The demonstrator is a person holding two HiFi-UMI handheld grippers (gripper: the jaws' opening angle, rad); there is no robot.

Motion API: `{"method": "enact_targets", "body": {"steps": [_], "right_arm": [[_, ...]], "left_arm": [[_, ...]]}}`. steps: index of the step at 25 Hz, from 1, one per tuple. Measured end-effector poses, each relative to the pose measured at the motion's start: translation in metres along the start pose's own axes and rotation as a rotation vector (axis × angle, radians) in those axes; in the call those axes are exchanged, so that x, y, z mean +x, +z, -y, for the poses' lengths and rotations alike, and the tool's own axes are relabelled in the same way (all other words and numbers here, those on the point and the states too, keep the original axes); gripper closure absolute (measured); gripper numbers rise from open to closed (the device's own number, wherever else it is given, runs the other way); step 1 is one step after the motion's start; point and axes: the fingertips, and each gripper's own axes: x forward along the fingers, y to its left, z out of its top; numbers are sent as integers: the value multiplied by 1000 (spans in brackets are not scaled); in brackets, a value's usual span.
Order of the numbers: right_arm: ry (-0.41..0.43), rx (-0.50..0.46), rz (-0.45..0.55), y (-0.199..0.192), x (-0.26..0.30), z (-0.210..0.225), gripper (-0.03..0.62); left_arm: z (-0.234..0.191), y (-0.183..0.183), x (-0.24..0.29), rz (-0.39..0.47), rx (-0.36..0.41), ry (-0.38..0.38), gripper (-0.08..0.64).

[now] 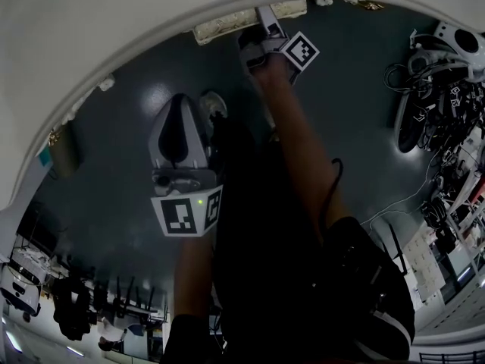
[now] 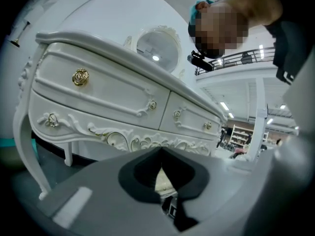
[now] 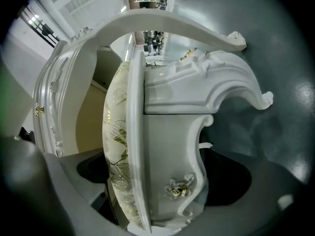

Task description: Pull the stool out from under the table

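Observation:
The stool (image 1: 250,17), white with a cream and gold cushion, shows at the top of the head view beside the white table's edge (image 1: 114,21). My right gripper (image 1: 258,36) reaches to it at arm's length. In the right gripper view the stool's seat (image 3: 162,146) stands between the wide jaws of the right gripper (image 3: 162,181), with dark gaps showing beside it, so the pads do not press. The left gripper (image 1: 180,108) hangs over the floor, away from the stool, with nothing in it. Its jaws meet in the left gripper view (image 2: 160,154), facing the table's drawers (image 2: 98,82).
Dark teal floor (image 1: 121,165) lies below. Cables and equipment (image 1: 432,89) crowd the floor at the right. A curved white leg (image 3: 246,87) juts out beside the stool's seat. An oval mirror (image 2: 157,48) stands on the table.

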Motion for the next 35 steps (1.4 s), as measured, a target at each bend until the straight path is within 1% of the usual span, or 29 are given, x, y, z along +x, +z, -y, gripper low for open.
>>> {"method": "enact_targets", "body": {"steps": [4, 7, 15, 22, 35], "right_arm": [[-19, -18, 2, 2, -2, 0, 34], [-35, -23, -1, 2, -2, 3, 44], [-16, -24, -42, -3, -10, 2, 55], [-15, -16, -47, -17, -50, 9, 61], [-10, -3, -85, -38, -135, 22, 63]], "left_arm": [[0, 3, -2, -6, -9, 8, 554], [-2, 1, -5, -14, -20, 17, 554], [3, 1, -16, -41, -32, 19, 554], [11, 0, -25, -58, -32, 16, 554], [34, -5, -74, -61, -51, 66, 554]]}}
